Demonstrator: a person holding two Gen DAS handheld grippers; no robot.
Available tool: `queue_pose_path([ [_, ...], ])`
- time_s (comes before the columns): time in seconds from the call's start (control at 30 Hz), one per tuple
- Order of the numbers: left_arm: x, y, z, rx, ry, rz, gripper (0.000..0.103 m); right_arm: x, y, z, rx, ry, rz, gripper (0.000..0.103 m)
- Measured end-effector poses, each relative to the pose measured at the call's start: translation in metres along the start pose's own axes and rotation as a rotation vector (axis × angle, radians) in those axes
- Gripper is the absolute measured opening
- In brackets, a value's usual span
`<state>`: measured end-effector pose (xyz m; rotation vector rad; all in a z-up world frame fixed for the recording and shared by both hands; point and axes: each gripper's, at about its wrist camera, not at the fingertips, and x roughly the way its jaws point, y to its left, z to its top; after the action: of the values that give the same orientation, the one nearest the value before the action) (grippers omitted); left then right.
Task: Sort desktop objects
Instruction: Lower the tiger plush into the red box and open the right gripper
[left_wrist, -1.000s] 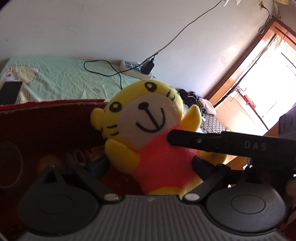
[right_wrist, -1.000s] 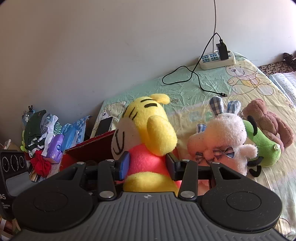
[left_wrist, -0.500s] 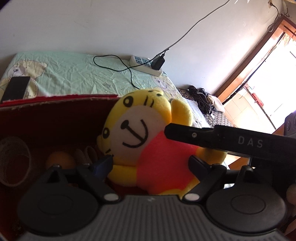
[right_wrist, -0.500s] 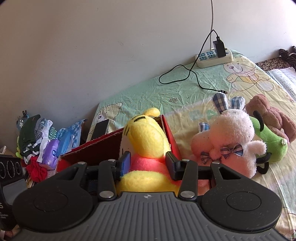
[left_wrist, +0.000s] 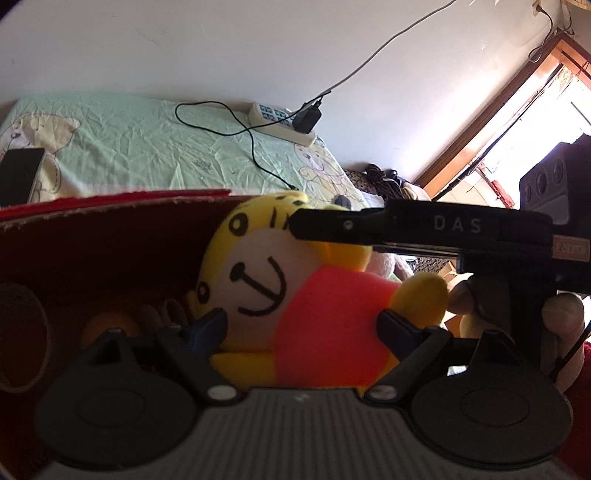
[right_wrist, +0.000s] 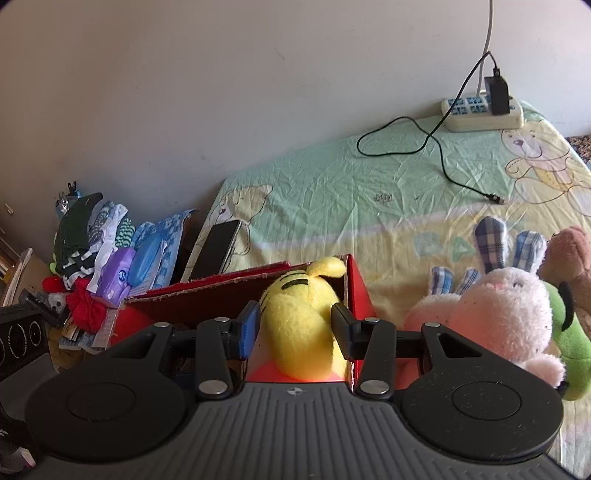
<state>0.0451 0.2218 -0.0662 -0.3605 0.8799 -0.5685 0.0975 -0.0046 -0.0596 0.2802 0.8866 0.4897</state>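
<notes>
A yellow tiger plush (right_wrist: 299, 321) in a pink shirt lies tilted inside the red cardboard box (right_wrist: 221, 291). My right gripper (right_wrist: 295, 328) is shut on its body, one finger at each side. In the left wrist view the plush (left_wrist: 295, 295) faces the camera, leaning left against the box's inner wall (left_wrist: 110, 240). One black finger (left_wrist: 332, 227) of the right gripper crosses its forehead. My left gripper (left_wrist: 303, 325) stands open low in the box, its fingers wide on either side of the plush and not pressing it.
A pink bunny plush (right_wrist: 509, 314), a green plush (right_wrist: 569, 332) and a brown one (right_wrist: 569, 254) lie right of the box on the bedsheet. A phone (right_wrist: 218, 251), a power strip (right_wrist: 480, 114) and a clothes pile (right_wrist: 110, 258) surround it. An orange ball (left_wrist: 107, 325) sits inside the box.
The right gripper has carried the tiger plush down from above the box rim into the box. The plush has tipped onto its side. The left gripper stays open.
</notes>
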Motion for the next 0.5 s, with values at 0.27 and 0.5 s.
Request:
queue_pose_path([
  [0.27,0.001,0.006,0.003,-0.036,0.015,-0.037,0.09,-0.01,-0.001,-0.002,0.029,0.006,0.002,0.026],
  [0.5,-0.017,-0.016,0.009,0.052,-0.062,0.004,0.093,-0.051,0.015,-0.01,0.007,-0.246,0.034,0.026],
])
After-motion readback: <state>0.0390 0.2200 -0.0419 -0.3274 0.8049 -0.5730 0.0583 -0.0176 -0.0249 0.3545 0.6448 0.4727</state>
